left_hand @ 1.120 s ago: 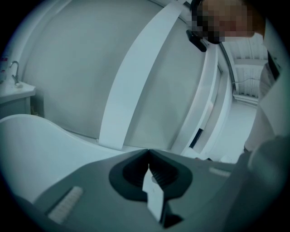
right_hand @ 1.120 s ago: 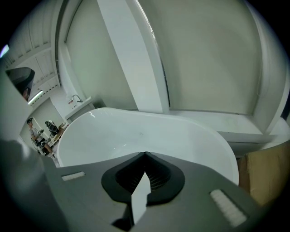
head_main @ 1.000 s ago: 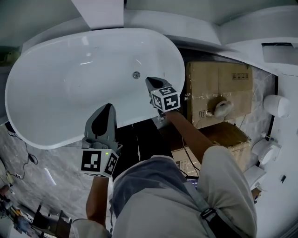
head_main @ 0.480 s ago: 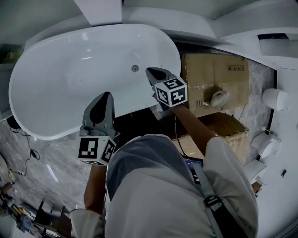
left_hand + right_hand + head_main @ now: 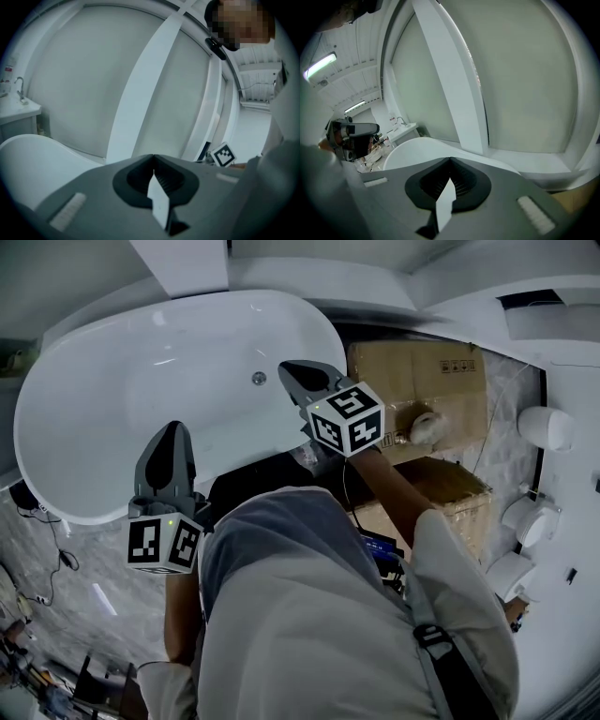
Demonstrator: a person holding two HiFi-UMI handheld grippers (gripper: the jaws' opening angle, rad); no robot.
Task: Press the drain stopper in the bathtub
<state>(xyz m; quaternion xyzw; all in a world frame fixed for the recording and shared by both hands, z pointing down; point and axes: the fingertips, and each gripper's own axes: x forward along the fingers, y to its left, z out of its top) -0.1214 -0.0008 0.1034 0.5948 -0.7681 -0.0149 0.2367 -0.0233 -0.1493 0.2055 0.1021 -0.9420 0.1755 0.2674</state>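
Grey right gripper (image 5: 295,374), jaws together and empty, hovers above the white bathtub (image 5: 103,409), near the drain stopper (image 5: 259,378) on its floor. The left gripper (image 5: 172,437) is likewise closed on nothing. A slanted reach could skid the tip off that small glossy stopper.

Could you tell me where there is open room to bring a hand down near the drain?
The bathtub basin is bare from its left end to the drain stopper, and the gap between the left hand-held gripper and right hand-held gripper is open. Right of the tub it is crowded with cardboard boxes.
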